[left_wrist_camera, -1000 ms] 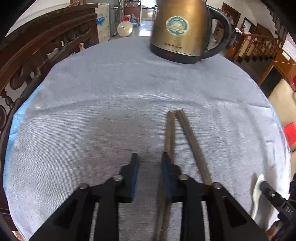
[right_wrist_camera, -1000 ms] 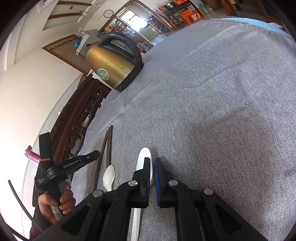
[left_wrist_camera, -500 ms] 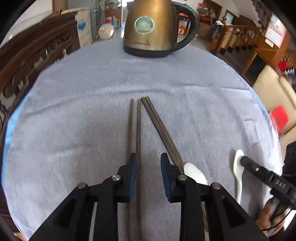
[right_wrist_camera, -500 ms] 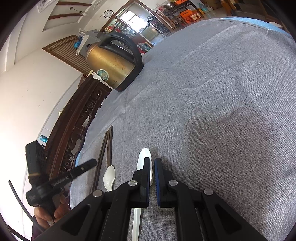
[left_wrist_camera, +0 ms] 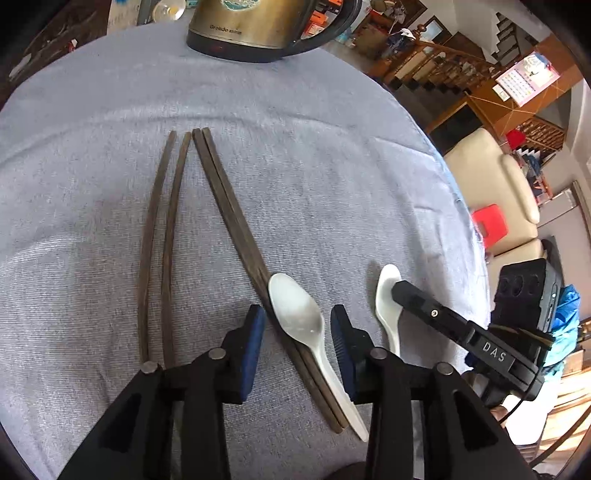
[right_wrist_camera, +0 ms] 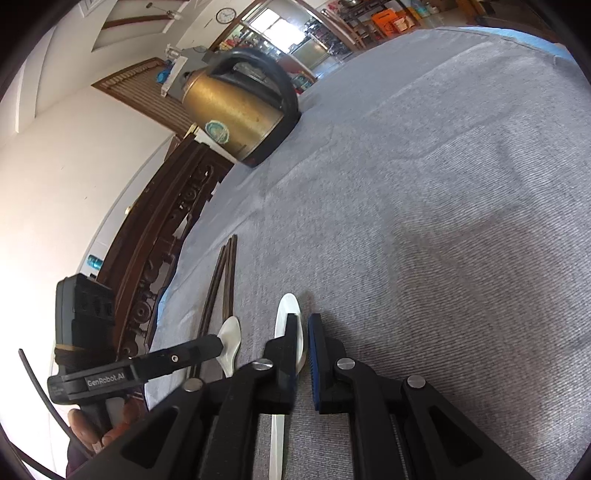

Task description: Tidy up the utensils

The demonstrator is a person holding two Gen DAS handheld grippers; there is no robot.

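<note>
As its jaws open, the left gripper (left_wrist_camera: 297, 336) hangs over the near spoon (left_wrist_camera: 299, 317), its blue pads (left_wrist_camera: 255, 332) spread to either side of the bowl and pressing on nothing. A second ago it stood over the left pair of chopsticks (left_wrist_camera: 159, 236); now it has swung across the table toward the lower middle of the frame, past the tight second pair of chopsticks (left_wrist_camera: 229, 206), whose near end touches the spoon. That suggests the chopsticks are laid out and the spoons come next. The right gripper (right_wrist_camera: 303, 343) is also opening, by a narrow gap: its left finger sits over the far spoon (right_wrist_camera: 290, 314) while the right pad rests just beside it, so the spoon seems let go, lying flat on the grey cloth (right_wrist_camera: 443, 221) at lower centre. No tray, holder or other container shows; the only vessel is the brass kettle (left_wrist_camera: 258, 22) at the top of the frame, its inside hidden.
</note>
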